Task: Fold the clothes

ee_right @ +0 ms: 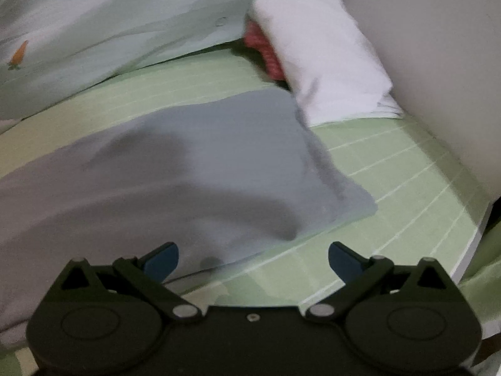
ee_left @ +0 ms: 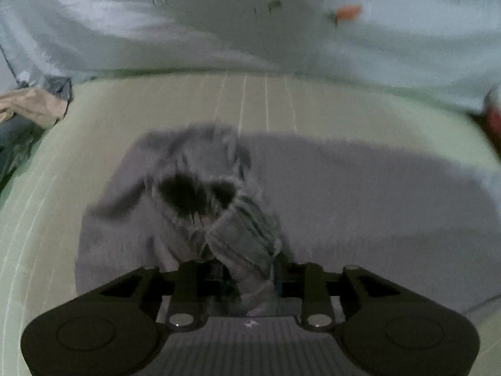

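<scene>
One grey garment [ee_left: 344,194] is lying spread on the green lined bedsheet [ee_left: 94,119], its near part bunching up in blurred folds. The left gripper [ee_left: 250,277] is clenching that bunched fabric between its narrowed jaws. The right gripper [ee_right: 253,258] is hovering with its two blue pads [ee_right: 162,263] spread wide, gripping nothing, over the garment's near edge. One white folded cloth [ee_right: 325,53] is sitting beyond.

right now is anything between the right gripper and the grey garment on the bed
Nothing visible. The right gripper hangs open just above the near edge of the grey garment, with only green sheet under the jaws. The white folded cloth lies beyond the garment's far corner.
</scene>
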